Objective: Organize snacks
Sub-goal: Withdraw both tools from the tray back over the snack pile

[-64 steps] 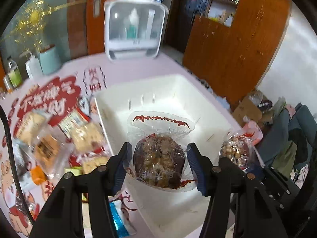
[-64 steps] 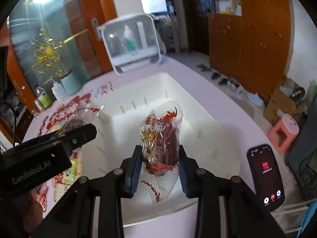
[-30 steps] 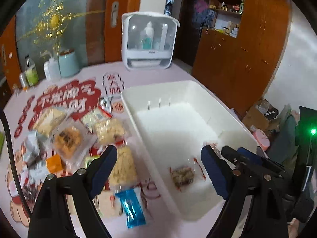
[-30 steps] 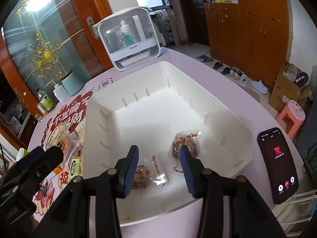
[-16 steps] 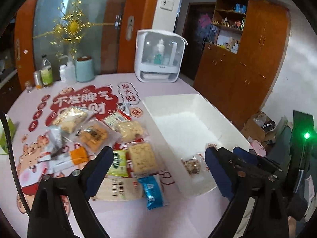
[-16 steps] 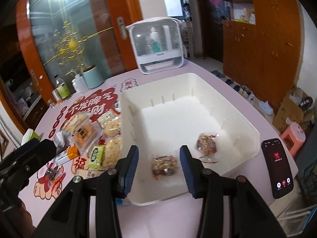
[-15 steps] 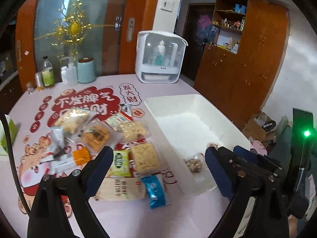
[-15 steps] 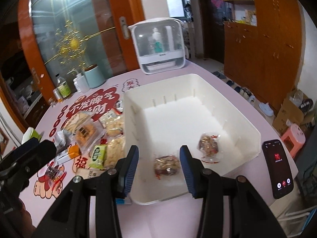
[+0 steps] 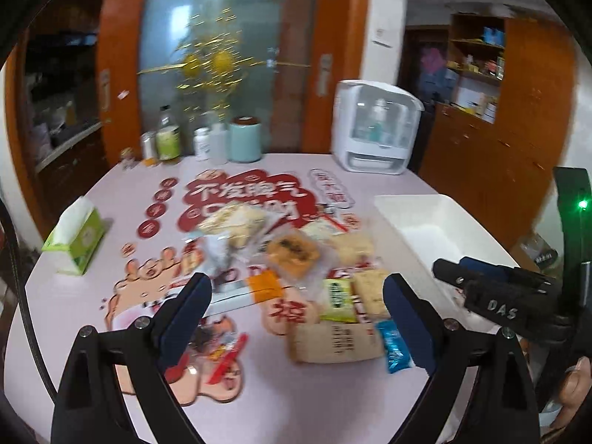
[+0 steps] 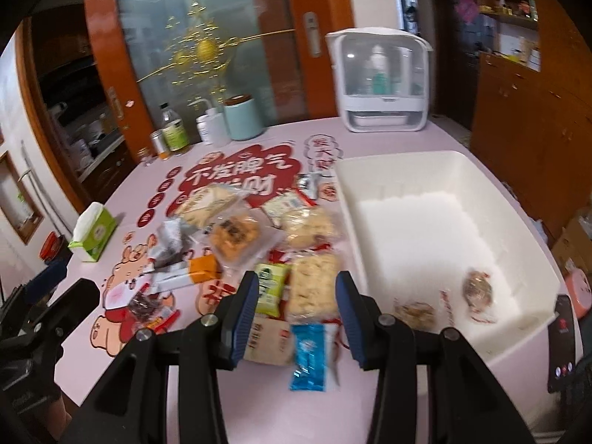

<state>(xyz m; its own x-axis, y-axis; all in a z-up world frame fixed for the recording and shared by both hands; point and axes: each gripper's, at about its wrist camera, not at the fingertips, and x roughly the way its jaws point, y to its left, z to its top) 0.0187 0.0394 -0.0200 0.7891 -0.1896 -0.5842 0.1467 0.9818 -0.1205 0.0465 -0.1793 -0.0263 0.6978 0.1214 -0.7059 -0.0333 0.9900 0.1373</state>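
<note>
both tools empty above snack pile [image 10: 259,255]: left tool [image 9: 296,318] spread wide, right tool [image 10: 296,310] partly spread; 2 packs in bin [image 10: 444,170].

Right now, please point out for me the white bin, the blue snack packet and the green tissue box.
white bin [image 10: 388,164], right wrist view, on its far rim.
blue snack packet [image 10: 309,357], right wrist view, middle of the wrapper.
green tissue box [image 9: 79,244], left wrist view, on its green side.

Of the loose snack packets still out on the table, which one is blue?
The small blue packet at the near edge of the pile, just below the right gripper. Its neighbours are green, orange or clear with pale pastry.
</note>
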